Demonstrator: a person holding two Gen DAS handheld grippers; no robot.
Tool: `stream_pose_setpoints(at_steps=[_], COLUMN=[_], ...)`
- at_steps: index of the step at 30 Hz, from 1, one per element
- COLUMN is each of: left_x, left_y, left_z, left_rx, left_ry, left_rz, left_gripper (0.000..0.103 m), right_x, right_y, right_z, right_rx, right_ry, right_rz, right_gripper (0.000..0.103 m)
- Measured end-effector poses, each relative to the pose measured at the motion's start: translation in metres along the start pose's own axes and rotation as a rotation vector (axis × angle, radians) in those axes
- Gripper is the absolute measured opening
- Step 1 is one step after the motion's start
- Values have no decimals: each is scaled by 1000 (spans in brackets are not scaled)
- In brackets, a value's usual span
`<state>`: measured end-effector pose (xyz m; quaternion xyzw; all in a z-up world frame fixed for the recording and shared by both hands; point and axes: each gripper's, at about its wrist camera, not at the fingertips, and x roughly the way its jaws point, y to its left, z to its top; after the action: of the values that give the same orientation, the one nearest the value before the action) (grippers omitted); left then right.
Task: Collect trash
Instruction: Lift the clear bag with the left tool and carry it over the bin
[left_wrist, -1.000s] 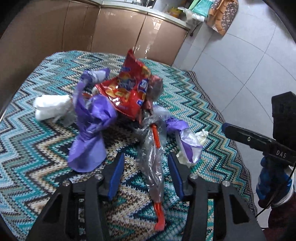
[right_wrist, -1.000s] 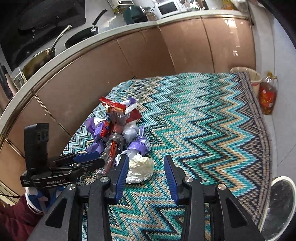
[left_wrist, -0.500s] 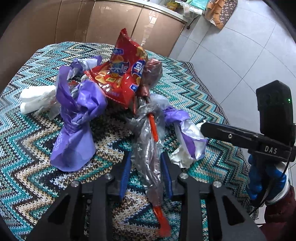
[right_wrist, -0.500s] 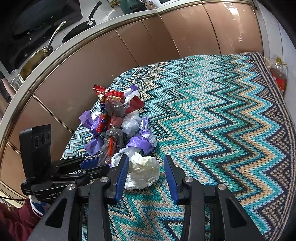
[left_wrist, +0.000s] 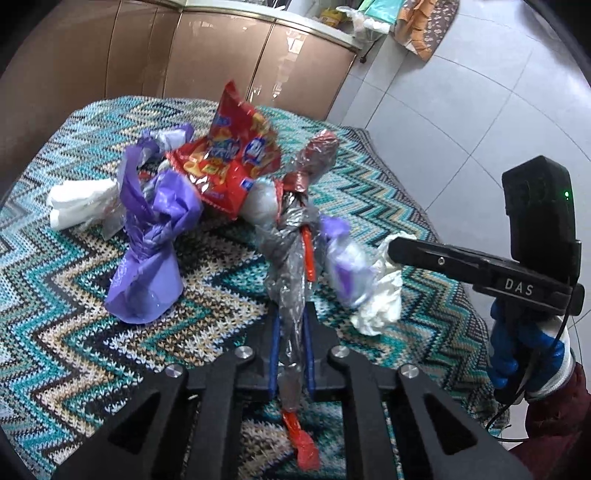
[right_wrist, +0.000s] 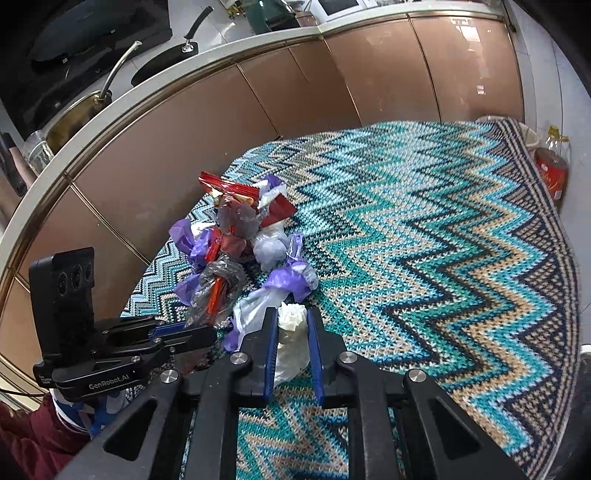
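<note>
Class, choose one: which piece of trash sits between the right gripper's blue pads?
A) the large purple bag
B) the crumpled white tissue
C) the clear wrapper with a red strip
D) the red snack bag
B: the right gripper is closing on the crumpled white tissue between its pads.

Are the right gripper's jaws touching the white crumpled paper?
Touching. The right wrist view shows the right gripper with its closing jaws pressed against both sides of the white crumpled paper, no gap visible.
</note>
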<state>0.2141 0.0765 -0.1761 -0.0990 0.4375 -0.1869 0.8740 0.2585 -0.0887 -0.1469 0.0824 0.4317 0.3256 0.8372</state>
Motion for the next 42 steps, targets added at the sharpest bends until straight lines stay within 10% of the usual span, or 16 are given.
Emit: stream_pose_setpoints(at_steps=[42], left_x=[-186], left_y=[-100], left_z=[-39], left_rx=[171], left_ry=[-319], left_rz=[21], left_gripper=[9], right_x=[-204], right_y=[85], right_z=[-45], right_rx=[-143], right_ry=[-405], right_rz=[-147], right_gripper=[14])
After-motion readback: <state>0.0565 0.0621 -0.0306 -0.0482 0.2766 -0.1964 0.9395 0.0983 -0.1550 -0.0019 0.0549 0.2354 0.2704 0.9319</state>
